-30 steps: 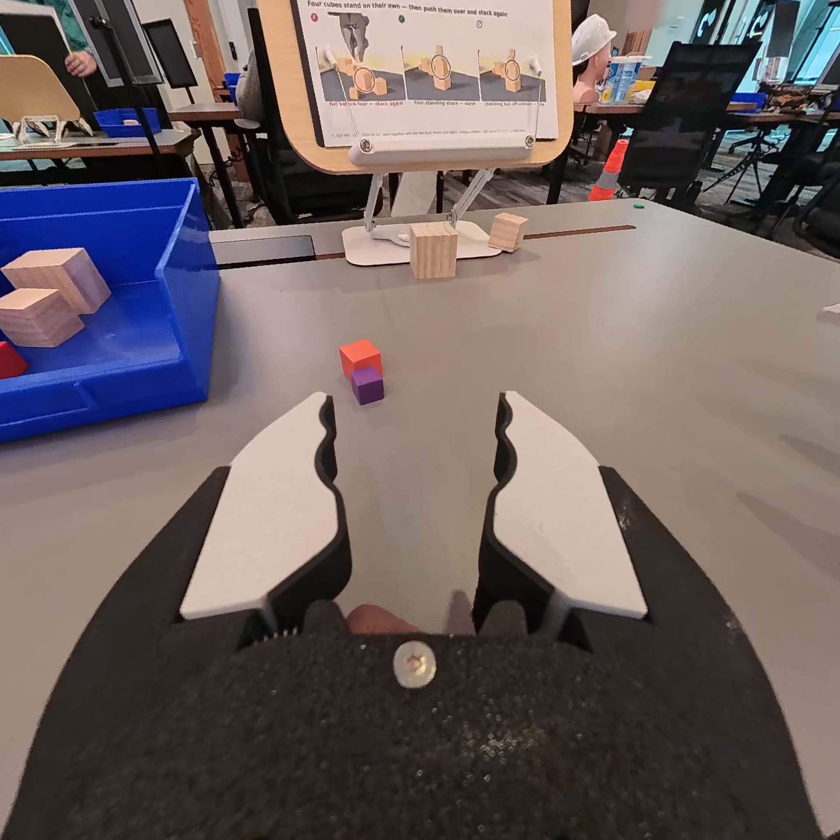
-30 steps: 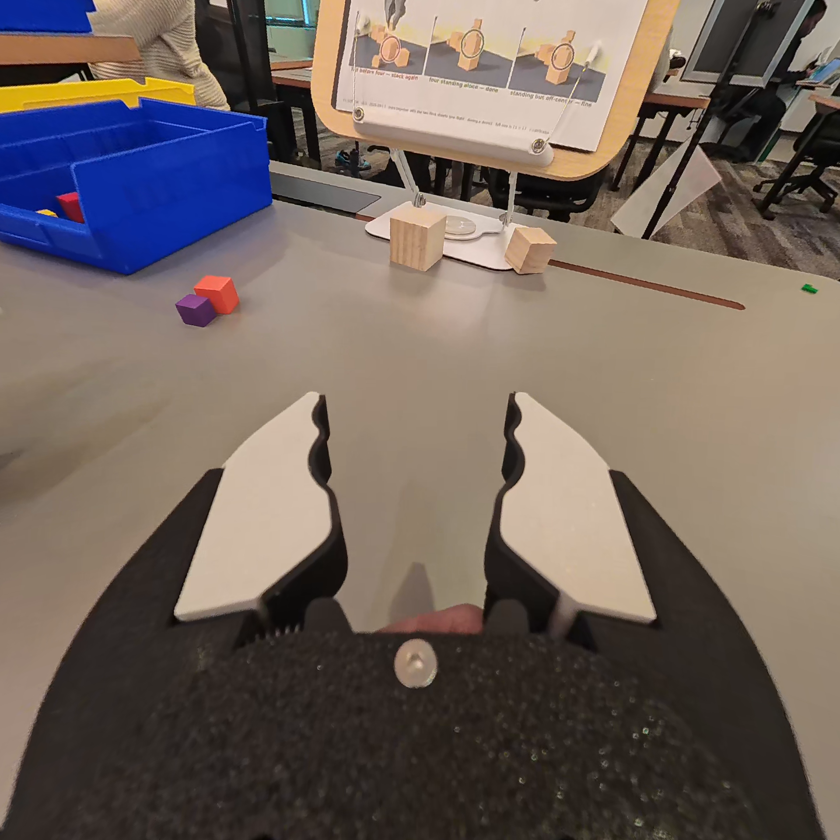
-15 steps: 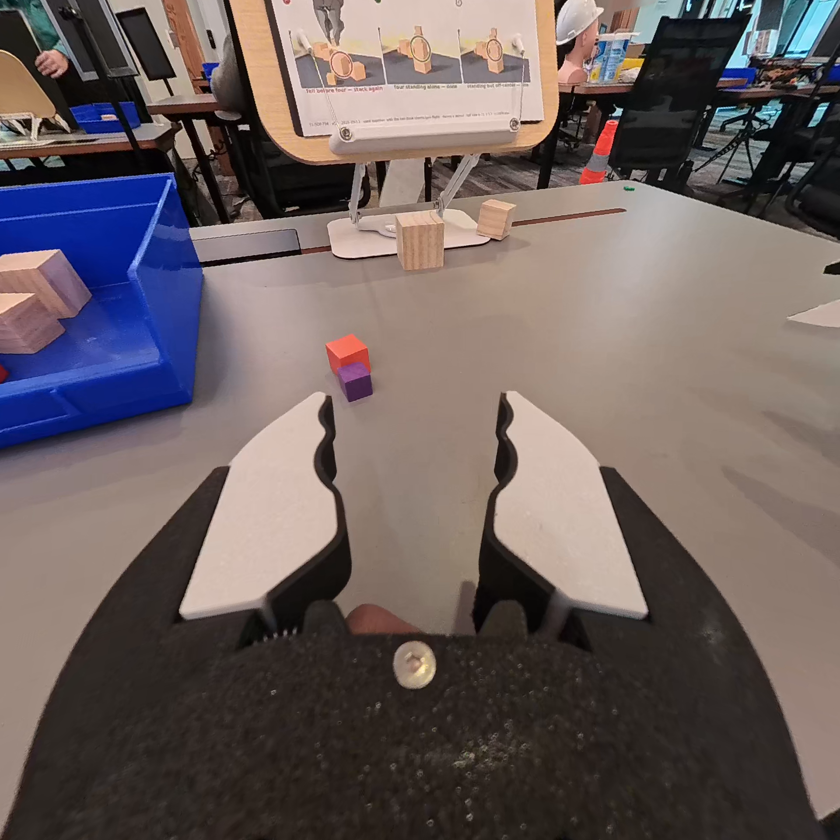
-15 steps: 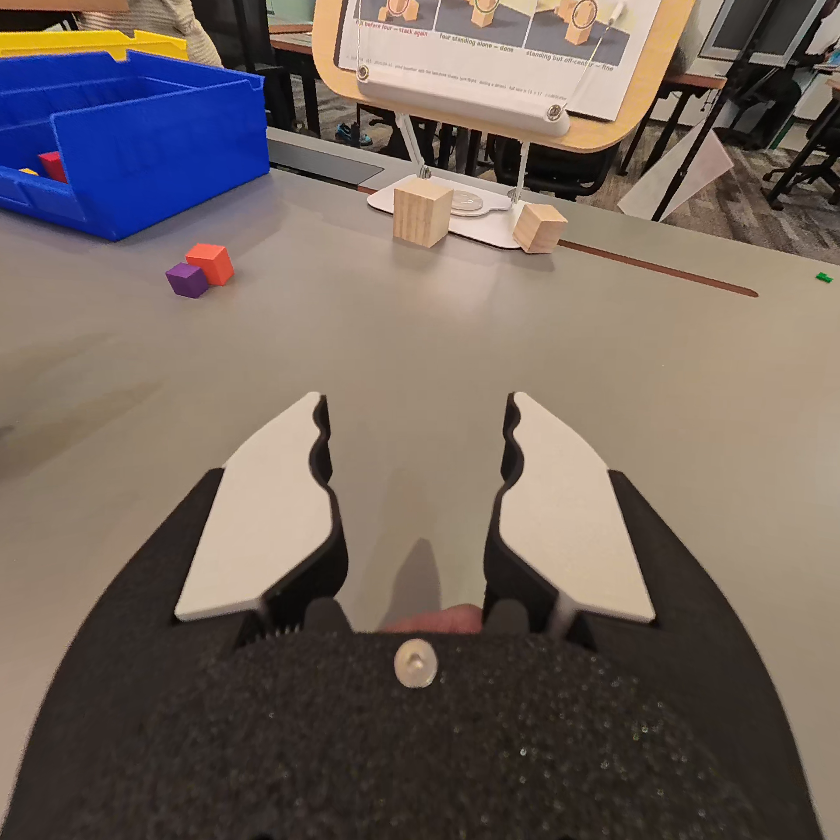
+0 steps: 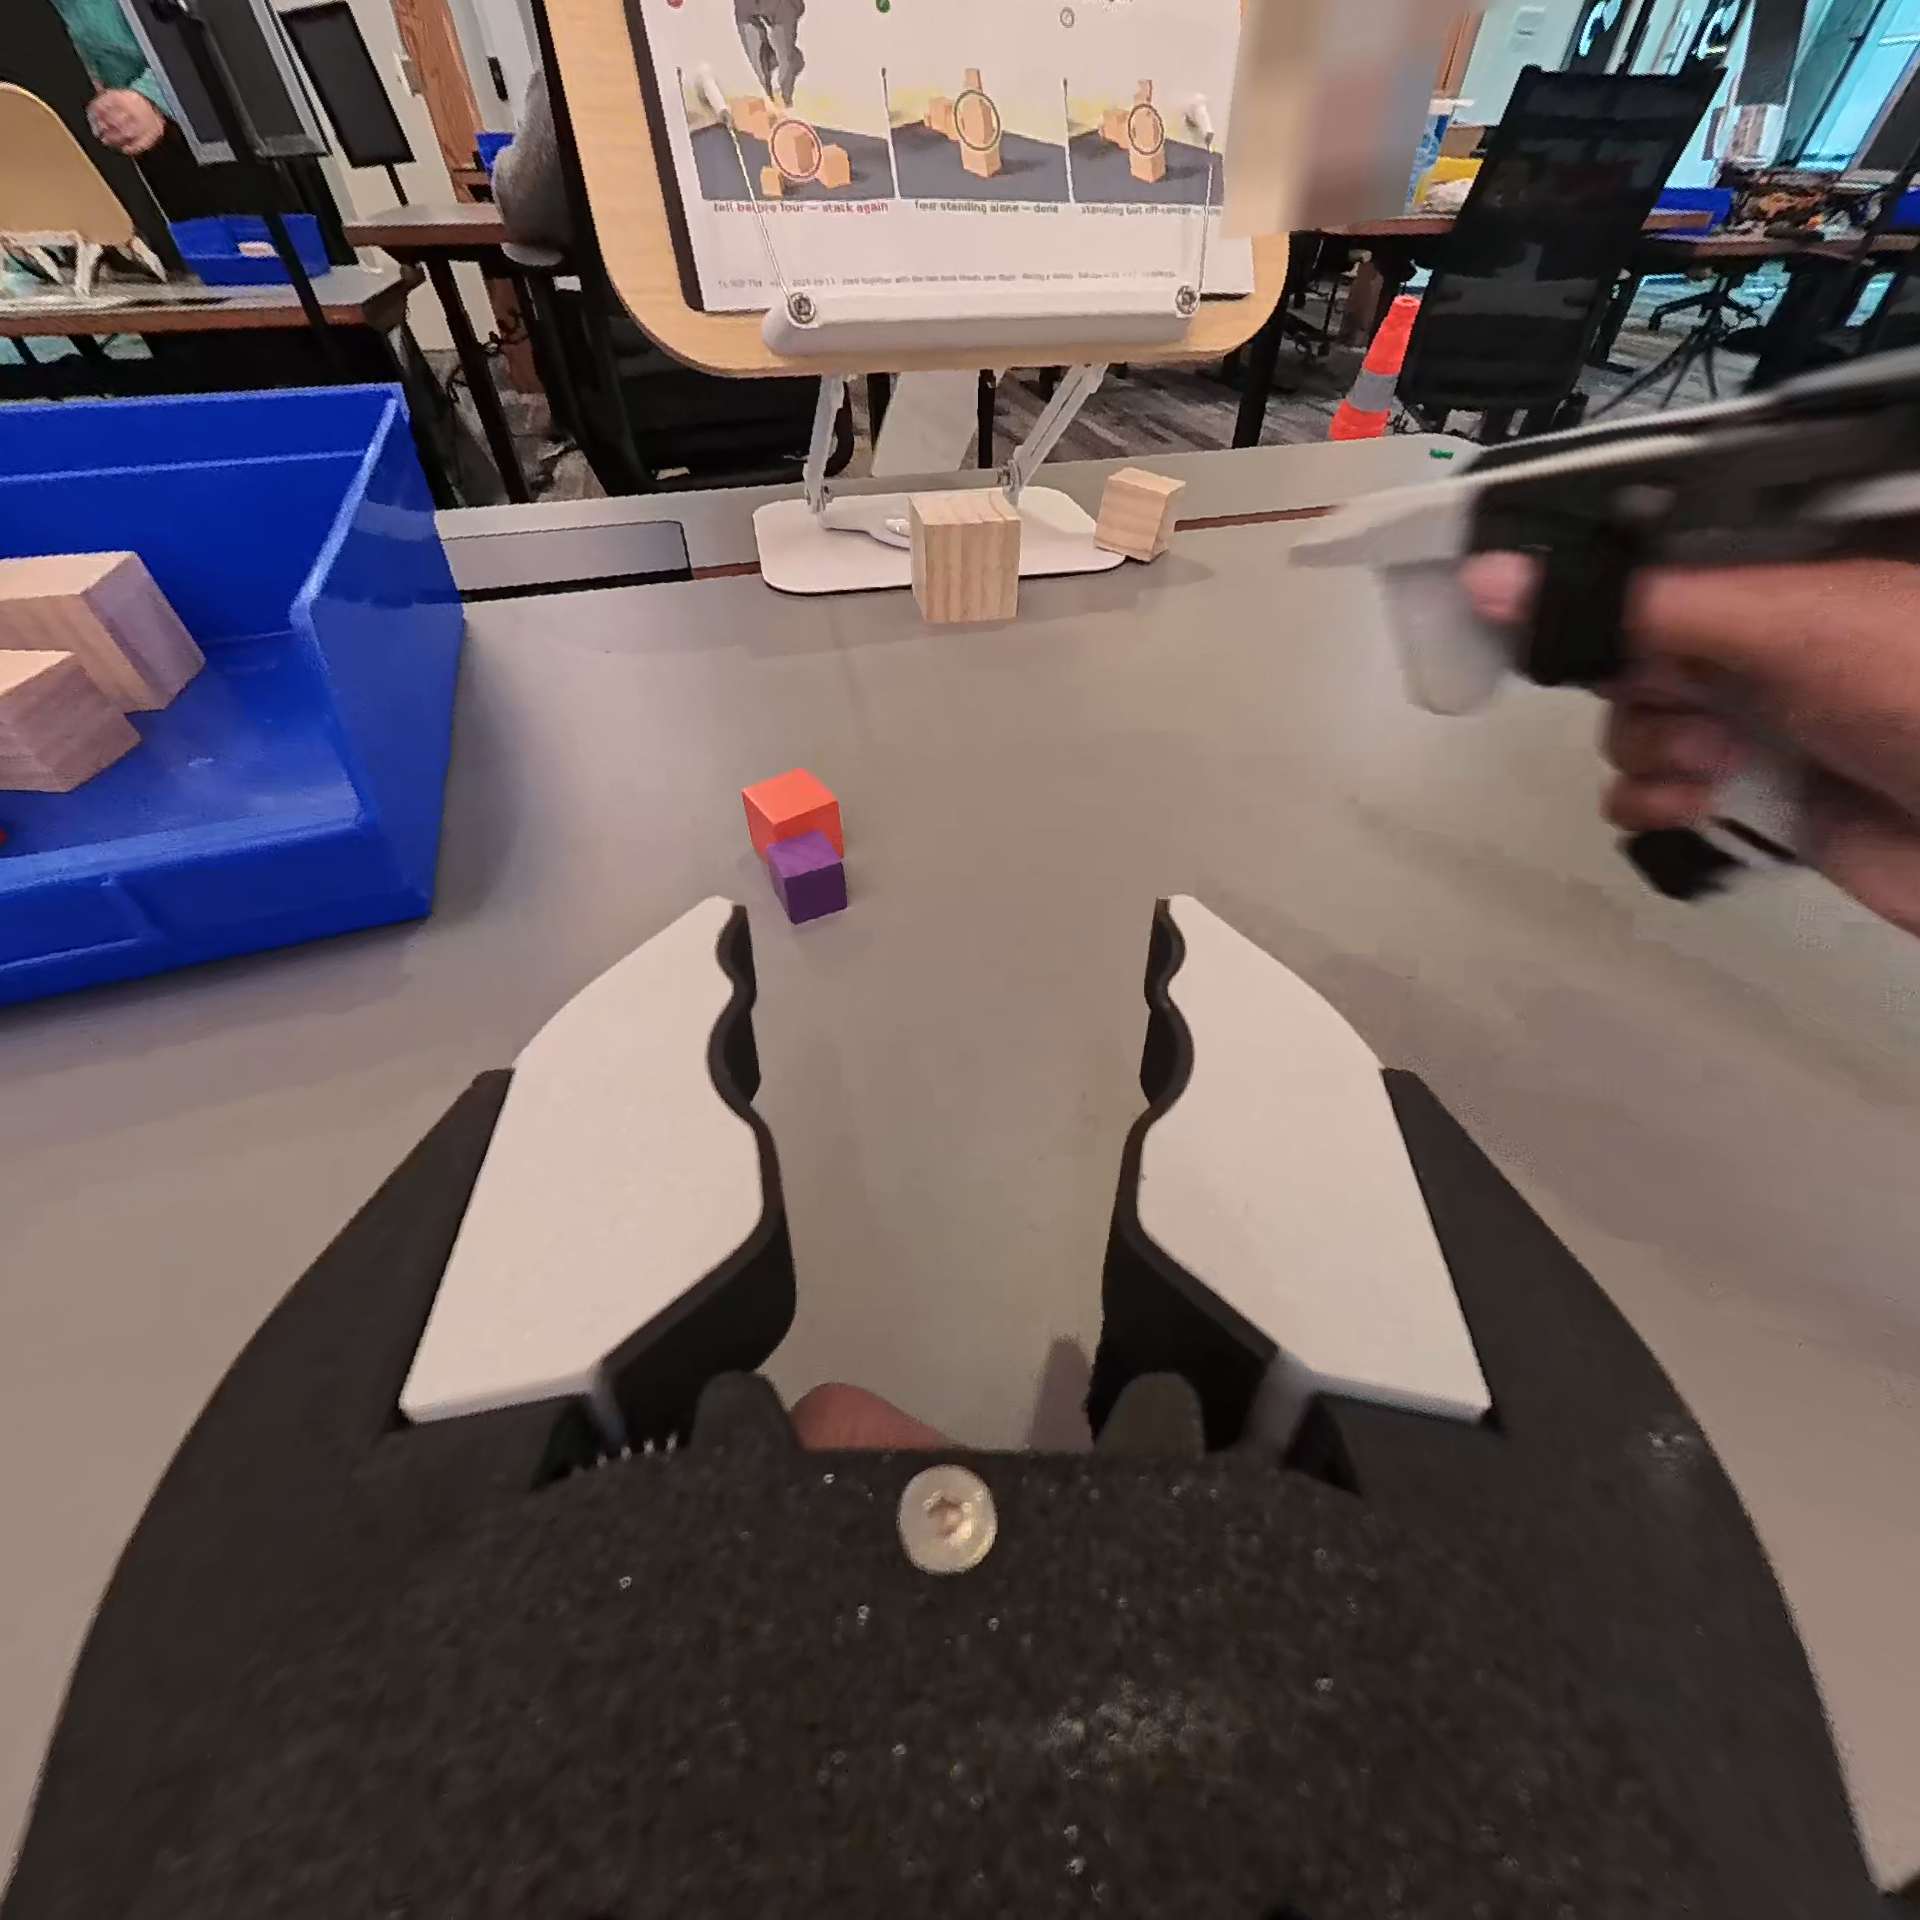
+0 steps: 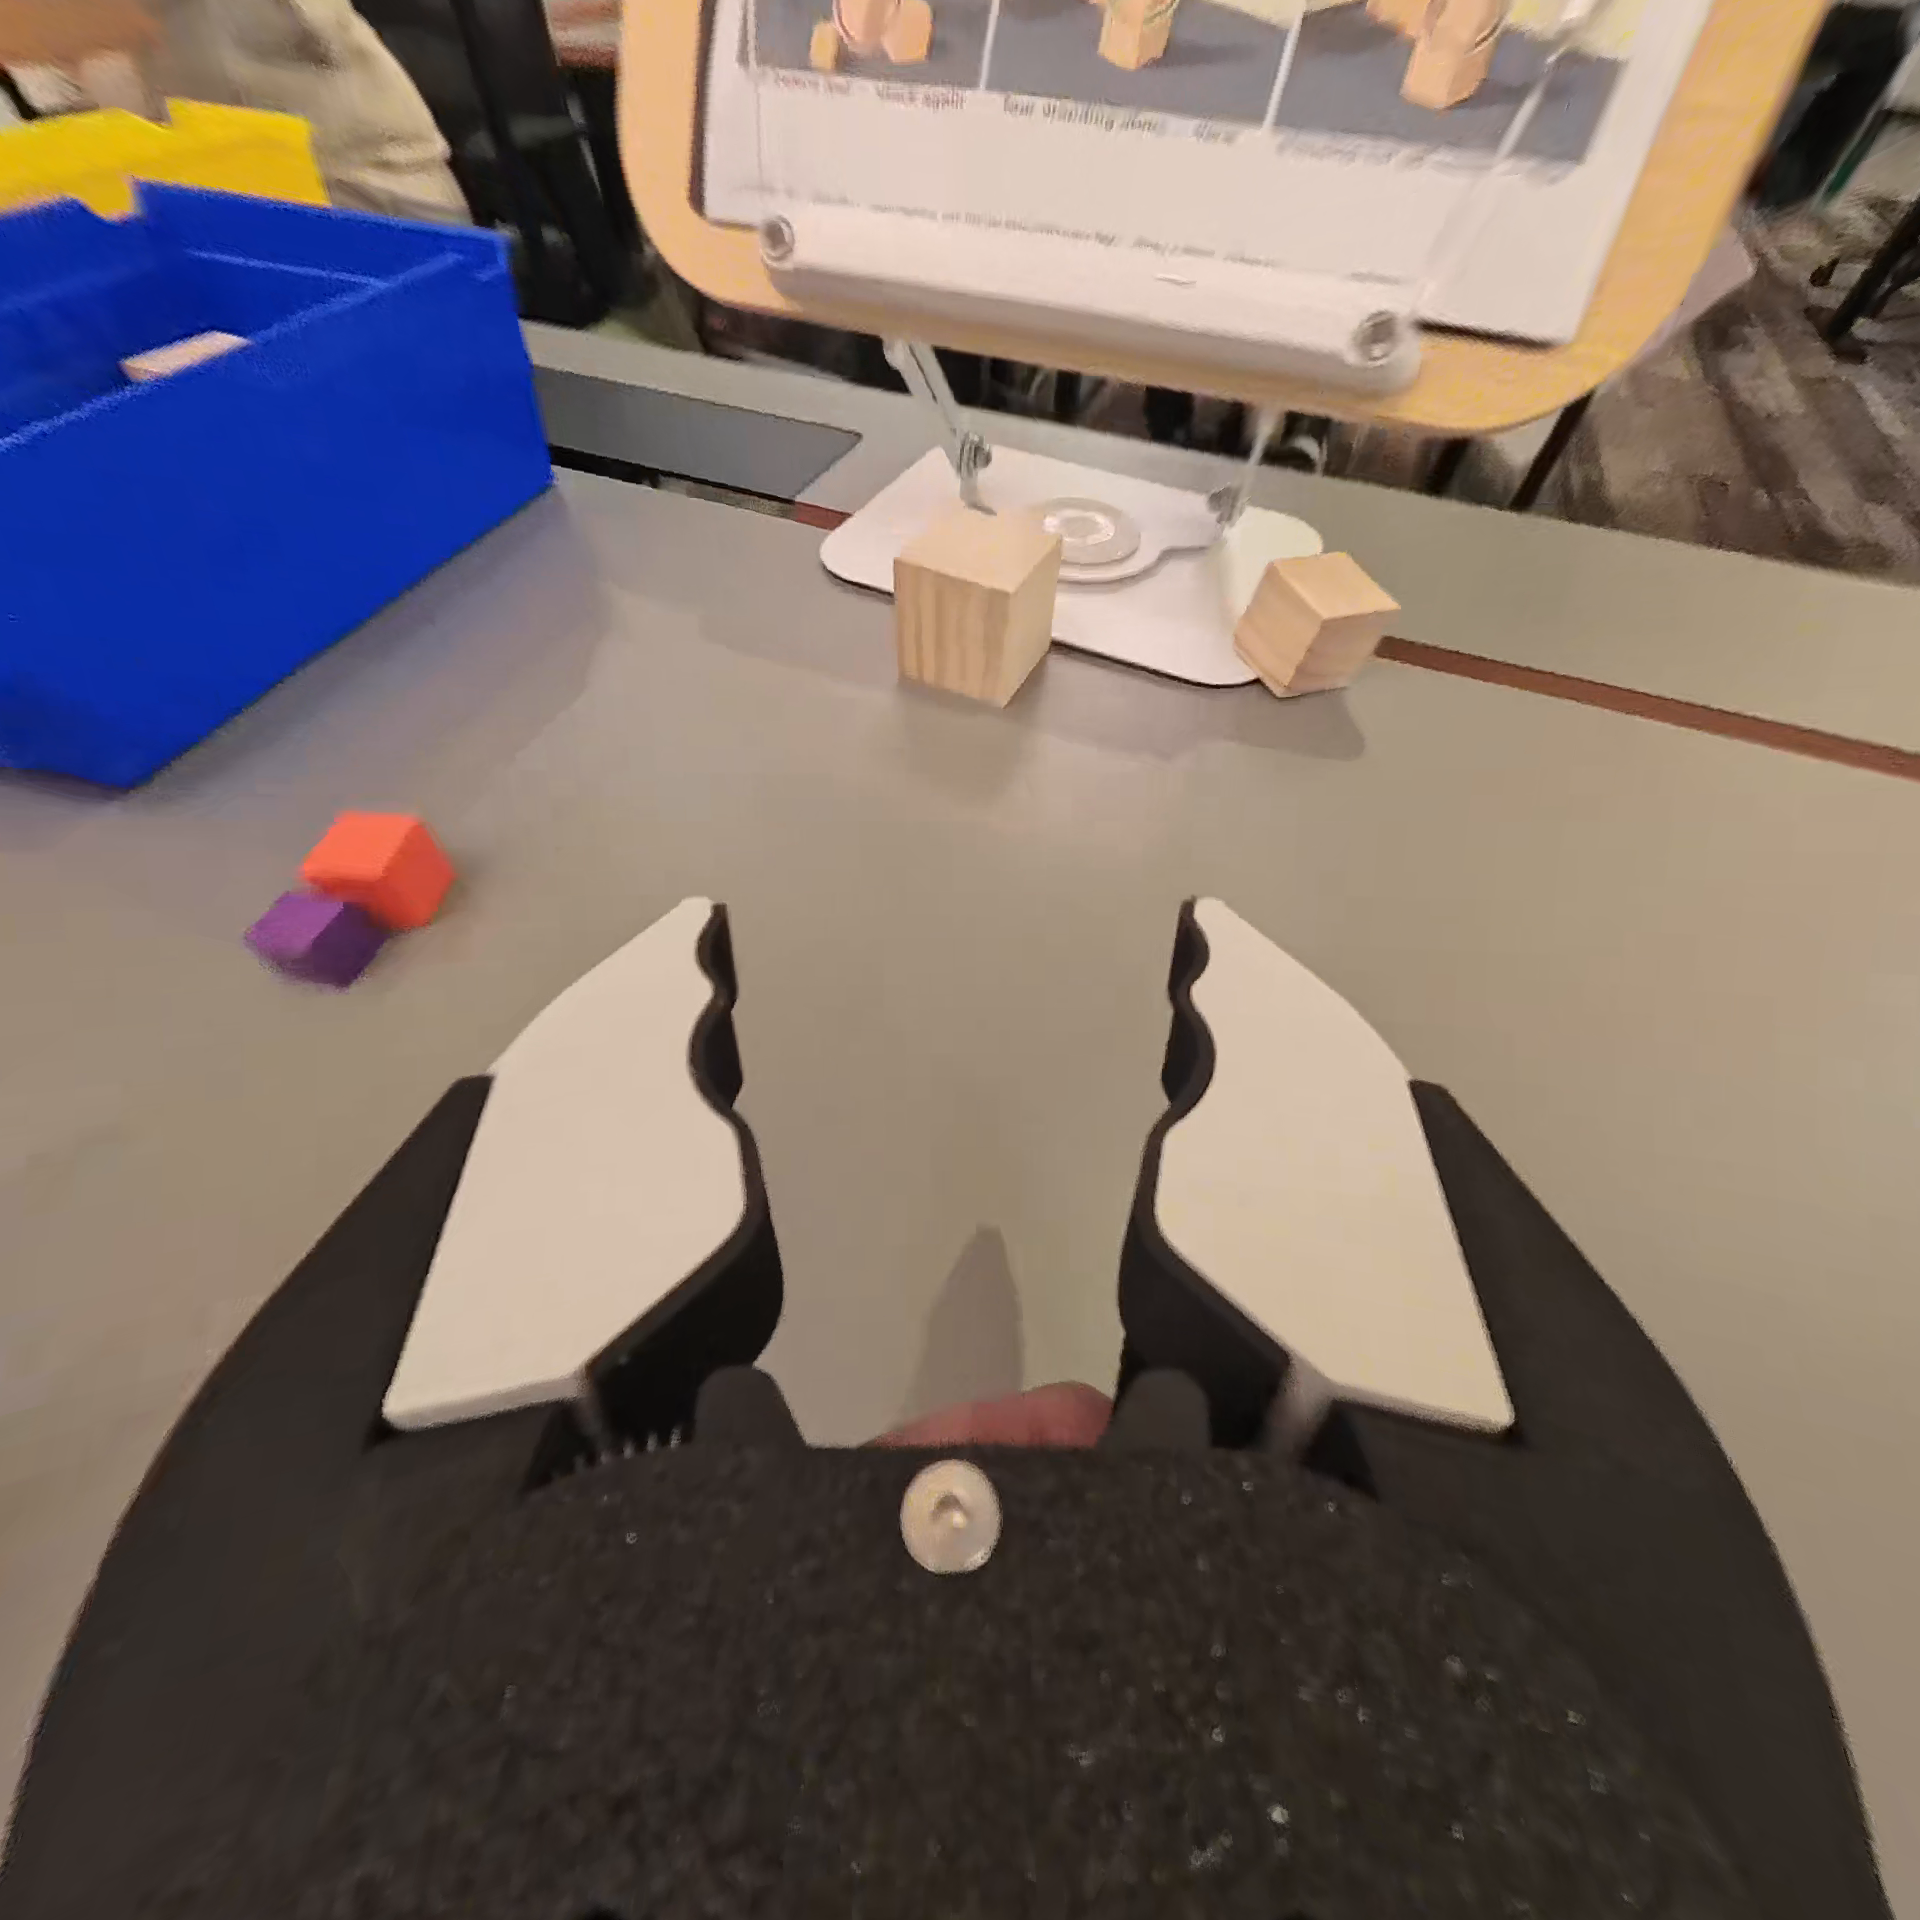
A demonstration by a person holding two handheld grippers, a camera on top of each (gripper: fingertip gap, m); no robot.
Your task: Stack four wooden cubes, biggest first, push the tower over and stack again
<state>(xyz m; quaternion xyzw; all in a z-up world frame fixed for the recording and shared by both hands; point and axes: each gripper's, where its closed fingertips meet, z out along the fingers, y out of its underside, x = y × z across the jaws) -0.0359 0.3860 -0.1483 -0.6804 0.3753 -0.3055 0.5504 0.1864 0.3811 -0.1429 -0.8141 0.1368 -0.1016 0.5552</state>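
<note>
A plain wooden cube stands at the far side of the grey table, by the base of a sign stand. A smaller wooden cube lies tilted to its right. Two larger wooden cubes lie in the blue bin at the left. My left gripper is open and empty over the table. My right gripper is open and empty, short of the two far cubes. It also shows blurred at the right of the left wrist view, held by a hand.
A small orange cube and a small purple cube touch each other on the table ahead left. The sign stand's white base and tan board stand at the table's far edge. The blue bin is at the left.
My right gripper has moved forward toward the far wooden cubes and has come into the left wrist view from the right. My left gripper has shifted only slightly. Both stayed open.
</note>
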